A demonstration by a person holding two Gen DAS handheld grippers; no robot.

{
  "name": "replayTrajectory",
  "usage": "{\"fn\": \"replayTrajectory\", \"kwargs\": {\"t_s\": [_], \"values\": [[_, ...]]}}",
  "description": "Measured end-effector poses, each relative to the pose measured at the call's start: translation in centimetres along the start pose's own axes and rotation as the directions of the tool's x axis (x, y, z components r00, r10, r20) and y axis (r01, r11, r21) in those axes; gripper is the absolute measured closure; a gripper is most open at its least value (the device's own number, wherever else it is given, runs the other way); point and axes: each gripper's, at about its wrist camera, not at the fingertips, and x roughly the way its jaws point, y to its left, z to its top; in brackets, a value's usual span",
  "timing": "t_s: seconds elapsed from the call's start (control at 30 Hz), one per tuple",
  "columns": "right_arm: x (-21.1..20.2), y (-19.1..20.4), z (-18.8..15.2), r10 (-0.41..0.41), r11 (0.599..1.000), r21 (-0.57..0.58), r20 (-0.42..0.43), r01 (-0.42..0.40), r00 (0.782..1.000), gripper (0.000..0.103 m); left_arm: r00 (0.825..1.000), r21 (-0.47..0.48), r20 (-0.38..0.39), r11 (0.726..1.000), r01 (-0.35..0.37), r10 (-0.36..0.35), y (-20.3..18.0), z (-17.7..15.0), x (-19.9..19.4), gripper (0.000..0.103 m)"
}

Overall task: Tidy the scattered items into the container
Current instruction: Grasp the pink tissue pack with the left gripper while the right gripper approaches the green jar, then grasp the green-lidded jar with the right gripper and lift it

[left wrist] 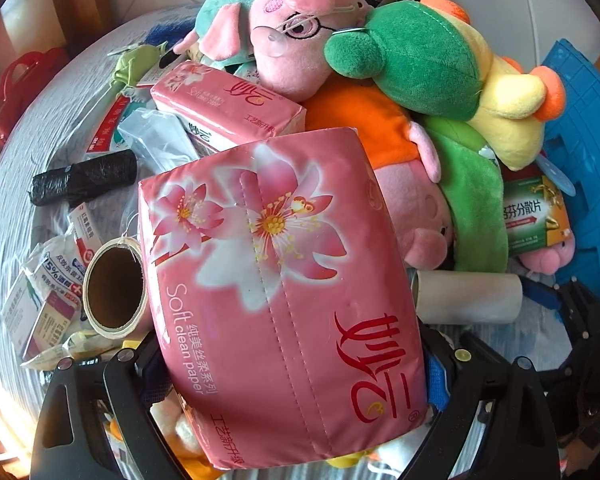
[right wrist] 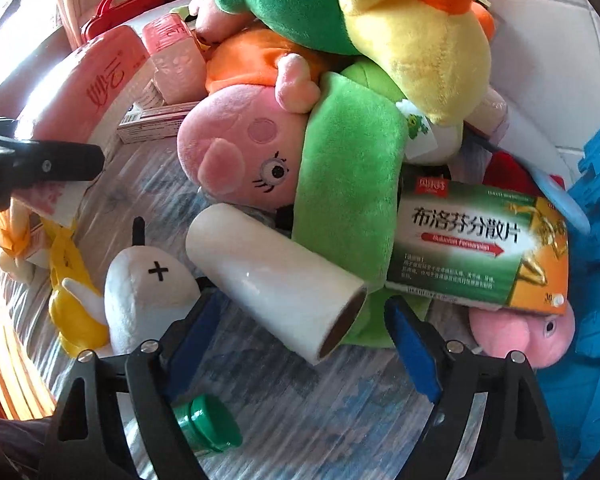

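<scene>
Tissue pack (left wrist: pixel 284 300): sitting clamped in left tongs (left wrist: pixel 296 368), riding above the clutter.
Right tongs (right wrist: pixel 300 336): hanging open, pads straddling white roll (right wrist: pixel 276 280), not pressing.
Blue crate (right wrist: pixel 596 240): waiting at right.

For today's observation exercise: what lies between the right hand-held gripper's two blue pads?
In the right wrist view, the near end of the white roll lies between the pads, untouched.

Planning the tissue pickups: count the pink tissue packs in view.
2. One pack sits between the left gripper fingers; the other lies behind it beside the pink plush. The pile may hide more.
</scene>
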Motion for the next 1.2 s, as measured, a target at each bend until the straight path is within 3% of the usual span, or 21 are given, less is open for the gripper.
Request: {"fn": "replayTrajectory", "kwargs": {"t_s": [0.07,0.23,0.53,0.57,0.67,0.9,1.2], "values": [[-0.7,0.5,-1.4,0.010,1.000,0.019,-0.017,-0.009,1.000,0.018,1.000,0.008,0.009,1.000,0.002,-0.002,2.5,1.0,1.4,0.008],[-0.9,1.7,-4.8,0.043,0.998,0.047,-0.030,-0.041,0.999,0.018,1.000,0.033,0.017,0.999,0.010,-0.010,1.8,0.9,0.9,0.008],[1.0,3.5,-6.1,0.076,0.997,0.038,-0.056,-0.074,0.996,0.018,1.000,0.062,0.005,0.998,0.012,-0.012,1.8,0.3,1.3,0.008],[1.2,3.5,-6.1,0.075,0.996,0.045,-0.057,-0.073,0.996,0.019,1.000,0.062,0.004,0.998,0.011,-0.011,1.8,0.3,1.4,0.008],[1.4,3.3,-5.9,0.065,0.996,0.064,-0.053,-0.062,0.996,0.047,1.000,0.059,0.003,0.998,0.009,-0.009,1.8,0.1,1.4,0.008],[0.8,2.5,-5.1,0.061,0.994,0.089,-0.044,-0.057,0.997,0.047,1.000,0.063,0.025,0.998,0.005,-0.007,1.3,0.1,0.3,0.008],[-3.5,0.8,-2.3,0.016,0.995,0.102,0.029,-0.019,0.999,0.047,0.996,0.068,0.094,0.998,0.001,-0.008,0.9,1.7,-3.0,0.008]]}}
